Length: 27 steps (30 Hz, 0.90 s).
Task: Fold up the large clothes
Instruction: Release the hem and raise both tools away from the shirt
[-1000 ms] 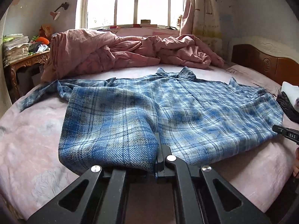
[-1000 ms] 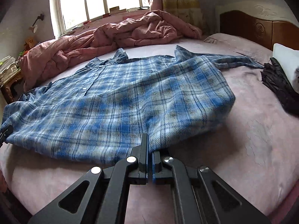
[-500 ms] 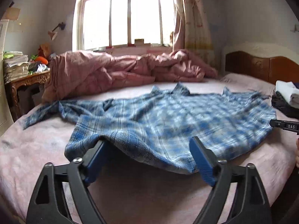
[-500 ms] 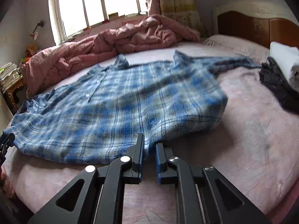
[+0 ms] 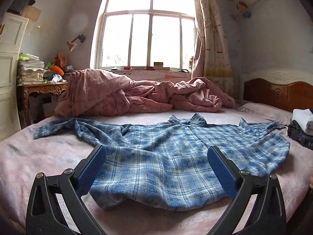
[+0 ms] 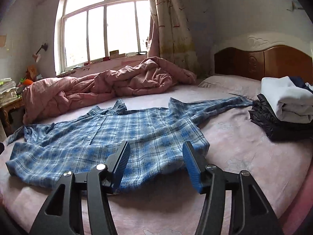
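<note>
Shirt: a blue plaid shirt (image 5: pixel 172 156) is seen spread flat on the pink bed (image 5: pixel 39 156), collar towards the window (image 5: pixel 148 31), one sleeve stretched out to each side.
Hem: the near edge of the shirt is laid on the sheet in front of both tools, slightly rumpled.
Left tool: the left tool (image 5: pixel 156 166) is held above the hem; its jaws have just been opened wide and nothing is pinched between the blue pads (image 5: pixel 221 170).
Right tool: the right tool (image 6: pixel 155 160) has been released as well; its jaws have just been opening, are parted, and the cloth is seen lying below them, not gripped.
Folded pile: a stack of folded clothes (image 6: pixel 283 109), white over dark, is placed on the bed near the shirt's right sleeve end.
Quilt: a crumpled pink quilt (image 5: pixel 137 94) is heaped along the far side of the bed, under the window.
Headboard: a wooden headboard (image 6: pixel 264 62) is seen at the right.
</note>
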Each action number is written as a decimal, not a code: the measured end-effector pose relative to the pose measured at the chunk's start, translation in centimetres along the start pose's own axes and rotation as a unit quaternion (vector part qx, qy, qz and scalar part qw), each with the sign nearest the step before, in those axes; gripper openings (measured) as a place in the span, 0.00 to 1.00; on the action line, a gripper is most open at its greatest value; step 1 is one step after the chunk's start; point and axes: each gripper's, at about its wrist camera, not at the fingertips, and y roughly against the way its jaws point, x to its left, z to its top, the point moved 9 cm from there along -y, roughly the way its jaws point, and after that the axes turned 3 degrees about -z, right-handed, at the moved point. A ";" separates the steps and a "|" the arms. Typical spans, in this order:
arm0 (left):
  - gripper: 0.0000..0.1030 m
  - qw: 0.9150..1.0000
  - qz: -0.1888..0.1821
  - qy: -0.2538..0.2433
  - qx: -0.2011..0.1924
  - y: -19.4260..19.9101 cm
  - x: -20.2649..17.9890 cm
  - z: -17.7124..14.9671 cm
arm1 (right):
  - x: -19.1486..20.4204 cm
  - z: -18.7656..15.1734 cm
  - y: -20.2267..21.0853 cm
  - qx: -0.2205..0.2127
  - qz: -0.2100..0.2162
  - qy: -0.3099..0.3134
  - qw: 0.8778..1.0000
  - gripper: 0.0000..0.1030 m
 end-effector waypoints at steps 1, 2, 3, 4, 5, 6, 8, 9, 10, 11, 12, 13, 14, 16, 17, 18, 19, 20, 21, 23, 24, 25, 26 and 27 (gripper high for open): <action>0.99 1.000 0.002 0.003 0.002 -0.1 0.2 -0.1 | 0.0 -0.1 -0.2 0.005 0.001 0.000 1.000 0.57; 0.99 1.000 0.004 0.005 0.004 -0.2 0.3 -0.1 | 0.1 -0.2 -0.4 0.009 0.001 0.000 1.000 0.57; 0.99 1.000 0.003 0.006 0.007 -0.3 0.3 -0.2 | 0.1 -0.4 -0.6 0.014 -0.001 -0.001 1.000 0.57; 0.99 1.000 0.002 0.006 0.011 -0.5 0.3 -0.4 | 0.1 -0.6 -0.7 0.017 -0.001 0.000 1.000 0.57; 0.99 1.000 0.003 0.005 0.013 -0.5 0.3 -0.5 | 0.1 -0.7 -0.7 0.020 -0.001 0.000 1.000 0.57; 0.99 1.000 0.004 0.003 0.015 -0.6 0.3 -0.5 | 0.0 -0.8 -0.8 0.021 0.001 0.000 1.000 0.57; 0.99 1.000 0.004 -0.002 0.016 -0.6 0.0 -0.6 | 0.0 -0.9 -0.8 0.022 0.003 -0.002 1.000 0.59; 0.99 1.000 0.004 -0.005 0.015 -0.6 -0.1 -0.7 | -0.1 -0.9 -0.8 0.022 0.003 -0.002 1.000 0.60; 0.99 1.000 0.005 -0.009 0.013 -0.6 -0.3 -0.7 | -0.1 -0.9 -0.8 0.022 0.003 -0.002 1.000 0.60; 0.99 1.000 0.006 -0.014 0.011 -0.5 -0.5 -0.6 | -0.1 -0.9 -0.8 0.022 0.002 -0.002 1.000 0.60; 0.99 1.000 0.008 -0.019 0.009 -0.4 -0.7 -0.6 | -0.1 -0.9 -0.8 0.021 0.003 -0.002 1.000 0.60; 0.99 1.000 0.009 -0.023 0.008 -0.4 -0.8 -0.6 | -0.1 -0.9 -0.8 0.021 0.003 -0.002 1.000 0.60; 0.99 1.000 0.010 -0.025 0.008 -0.4 -1.0 -0.5 | 0.0 -0.9 -0.8 0.021 0.004 -0.002 1.000 0.60; 0.99 0.999 0.012 -0.023 0.019 -0.5 -1.3 0.0 | -0.1 -0.8 -0.8 0.019 0.003 -0.005 1.000 0.60; 0.99 0.999 0.010 -0.019 0.026 -0.4 -1.6 0.5 | 0.0 -0.8 -0.8 0.019 0.003 -0.004 1.000 0.60; 0.99 1.000 -0.001 -0.016 0.025 -0.2 -2.0 1.2 | 0.0 -0.7 -0.9 0.020 0.003 -0.002 1.000 0.61; 0.99 1.000 -0.012 -0.014 0.019 0.1 -2.4 2.0 | 0.1 -0.5 -1.0 0.021 0.003 -0.001 1.000 0.61; 0.99 1.000 -0.019 -0.016 0.009 0.3 -2.8 2.9 | 0.1 -0.4 -1.1 0.022 0.003 -0.001 1.000 0.61; 0.99 1.000 -0.020 -0.022 -0.004 0.6 -3.2 4.0 | 0.2 -0.2 -1.2 0.024 0.004 -0.002 1.000 0.61; 0.99 0.998 -0.010 -0.045 -0.032 0.7 -3.8 6.0 | 0.2 0.4 -1.3 0.025 0.004 -0.002 1.000 0.61; 0.99 0.997 -0.002 -0.057 -0.044 0.6 -4.2 7.0 | 0.2 0.9 -1.4 0.025 0.003 -0.003 1.000 0.61; 0.99 0.996 0.002 -0.066 -0.054 0.4 -4.5 7.9 | 0.3 1.5 -1.5 0.024 0.007 -0.005 1.000 0.61; 0.99 0.996 -0.001 -0.071 -0.061 0.2 -4.8 8.5 | 0.3 2.1 -1.4 0.022 0.011 -0.009 1.000 0.61; 0.99 0.995 -0.011 -0.073 -0.065 -0.1 -5.2 9.1 | 0.2 2.6 -1.4 0.020 0.016 -0.016 1.000 0.61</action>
